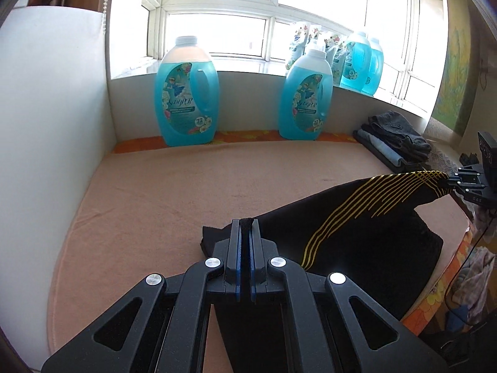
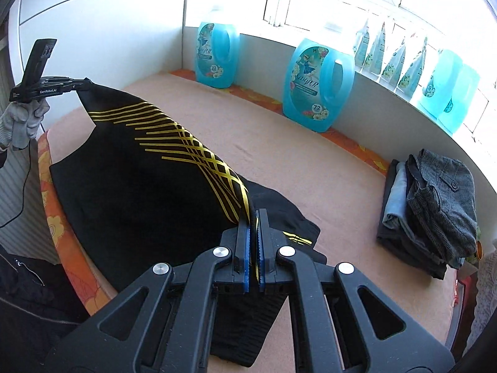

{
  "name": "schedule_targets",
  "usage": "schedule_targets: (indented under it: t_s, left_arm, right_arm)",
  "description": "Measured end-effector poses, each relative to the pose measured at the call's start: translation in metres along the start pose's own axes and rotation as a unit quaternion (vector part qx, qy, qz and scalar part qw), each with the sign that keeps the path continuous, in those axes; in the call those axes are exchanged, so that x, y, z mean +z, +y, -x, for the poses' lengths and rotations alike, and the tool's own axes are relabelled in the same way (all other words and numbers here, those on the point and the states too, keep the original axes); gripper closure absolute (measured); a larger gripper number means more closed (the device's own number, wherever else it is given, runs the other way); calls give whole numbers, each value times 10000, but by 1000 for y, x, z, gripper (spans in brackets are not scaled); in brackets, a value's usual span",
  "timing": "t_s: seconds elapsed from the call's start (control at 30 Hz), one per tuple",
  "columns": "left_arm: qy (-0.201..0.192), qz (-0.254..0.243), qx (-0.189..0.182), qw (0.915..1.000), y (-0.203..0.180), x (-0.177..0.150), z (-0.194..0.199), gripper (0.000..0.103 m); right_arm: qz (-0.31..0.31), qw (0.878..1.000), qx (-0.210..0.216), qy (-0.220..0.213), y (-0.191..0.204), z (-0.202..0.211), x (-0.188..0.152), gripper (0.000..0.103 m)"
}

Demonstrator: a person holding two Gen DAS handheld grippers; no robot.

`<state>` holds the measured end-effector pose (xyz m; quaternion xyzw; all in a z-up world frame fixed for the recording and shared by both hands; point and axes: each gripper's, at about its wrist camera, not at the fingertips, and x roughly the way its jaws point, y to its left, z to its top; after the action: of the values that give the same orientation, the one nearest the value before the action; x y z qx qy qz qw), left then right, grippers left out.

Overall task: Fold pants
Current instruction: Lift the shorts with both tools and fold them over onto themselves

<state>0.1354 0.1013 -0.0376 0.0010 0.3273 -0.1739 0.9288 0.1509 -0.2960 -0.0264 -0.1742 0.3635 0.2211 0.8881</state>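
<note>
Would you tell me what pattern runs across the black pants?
Thin yellow lines crossing into a lattice on the black pants, clearest in the right wrist view.

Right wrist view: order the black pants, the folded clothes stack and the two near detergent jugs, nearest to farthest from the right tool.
1. Black pants, clamped in the right tool.
2. Folded clothes stack, to the right.
3. Nearer detergent jug, ahead by the wall.
4. Far detergent jug, back left corner.
</note>
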Motion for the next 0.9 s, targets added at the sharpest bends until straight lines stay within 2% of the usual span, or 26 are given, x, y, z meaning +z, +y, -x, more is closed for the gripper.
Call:
schedule_targets:
  t_s: [0.17, 0.4, 0.6, 0.8, 0.9]
  left_arm:
    - [196, 198, -69, 9996, -8, -44, 11, 101]
    - [468, 480, -95, 9977, -7, -89, 8, 101]
    - [660, 412, -132, 9969, -7, -105, 3, 101]
    - [964, 288, -177, 9948, -10, -114, 2, 100]
    - [1126, 250, -126, 9932, -7, -119, 9, 93]
  right_arm:
    - [244, 9996, 23, 138, 25, 2, -31, 99]
    - [388, 9987, 93, 325, 36, -13, -63, 99]
    - [635, 9970, 158, 415, 40, -19, -84, 99]
    - [972, 9941, -19, 485, 47, -21, -92, 99]
    - [1010, 9933, -64, 551, 46, -22, -94, 99]
